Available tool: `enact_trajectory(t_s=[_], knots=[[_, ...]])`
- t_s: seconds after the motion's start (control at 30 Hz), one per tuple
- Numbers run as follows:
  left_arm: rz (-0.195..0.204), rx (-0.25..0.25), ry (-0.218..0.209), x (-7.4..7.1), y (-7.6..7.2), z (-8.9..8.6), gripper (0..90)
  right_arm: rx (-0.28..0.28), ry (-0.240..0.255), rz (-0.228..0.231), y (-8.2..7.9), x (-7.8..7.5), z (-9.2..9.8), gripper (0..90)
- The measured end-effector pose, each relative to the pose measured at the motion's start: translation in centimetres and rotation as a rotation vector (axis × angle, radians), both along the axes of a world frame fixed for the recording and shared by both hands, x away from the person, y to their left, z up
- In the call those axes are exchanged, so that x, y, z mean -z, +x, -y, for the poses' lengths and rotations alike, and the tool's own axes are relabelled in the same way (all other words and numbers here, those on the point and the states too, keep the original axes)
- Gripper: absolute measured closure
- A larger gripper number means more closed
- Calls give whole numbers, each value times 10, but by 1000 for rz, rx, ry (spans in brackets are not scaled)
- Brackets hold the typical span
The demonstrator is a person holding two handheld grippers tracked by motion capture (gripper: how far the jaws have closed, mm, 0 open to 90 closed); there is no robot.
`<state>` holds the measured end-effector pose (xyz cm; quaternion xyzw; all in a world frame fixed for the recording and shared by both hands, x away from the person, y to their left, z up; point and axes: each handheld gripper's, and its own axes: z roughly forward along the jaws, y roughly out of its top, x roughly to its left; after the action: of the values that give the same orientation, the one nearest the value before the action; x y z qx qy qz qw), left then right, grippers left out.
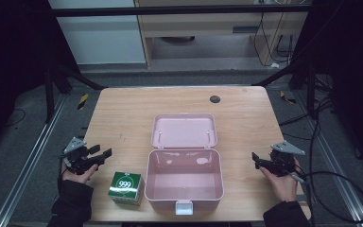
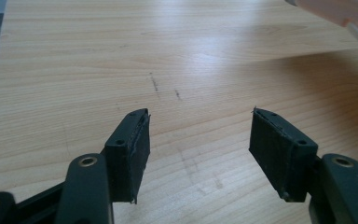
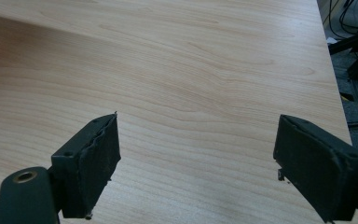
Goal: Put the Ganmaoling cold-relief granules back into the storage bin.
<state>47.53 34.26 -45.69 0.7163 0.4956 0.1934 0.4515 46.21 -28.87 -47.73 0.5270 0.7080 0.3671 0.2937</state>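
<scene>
At the lower middle of the high view a pink box point(image 1: 185, 182) stands open on the tabletop point(image 1: 123, 113), its lid point(image 1: 184, 130) laid back flat behind it, toward the upper part of the frame. Just beside the box's left wall, near the bottom edge of the tabletop, sits a small green carton point(image 1: 125, 188) with a white round label on top; it stands close to the box, but whether the two touch cannot be told.

The left gripper point(image 1: 105, 155) hovers at the lower left of the frame, above and a little left of the carton, and points toward the box. In the left gripper view its jaws stand apart with nothing but bare wood between them, so they are released. The right gripper point(image 1: 255, 160) sits at the lower right, apart from the box's right wall, and the right gripper view shows its jaws spread wide over bare tabletop, also holding nothing.

The likely job is lifting the carton into the box. The carton's place is the risk: it sits near the tabletop's bottom edge, so a jaw that lands on its top or pushes it sideways could slide it off. With so little room beside the box wall, a jaw could also catch that wall and shove the box.
</scene>
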Motion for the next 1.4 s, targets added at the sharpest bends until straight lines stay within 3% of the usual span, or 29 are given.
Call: enact_trajectory(t_s=[0.27, 0.8, 1.13, 1.4], knots=[[1, 131, 16, -12, 0, 2, 393, -22, -23, -21, 0, 3, -4, 143], [3, 383, 139, -51, -2, 6, 305, -22, -39, -24, -3, 3, -3, 123], [-26, 573, 274, -67, -6, 22, 234, -28, -47, -29, -3, 5, -3, 108], [-54, 672, 387, -78, -7, 35, 212, -25, -57, -27, -3, 4, -3, 98]])
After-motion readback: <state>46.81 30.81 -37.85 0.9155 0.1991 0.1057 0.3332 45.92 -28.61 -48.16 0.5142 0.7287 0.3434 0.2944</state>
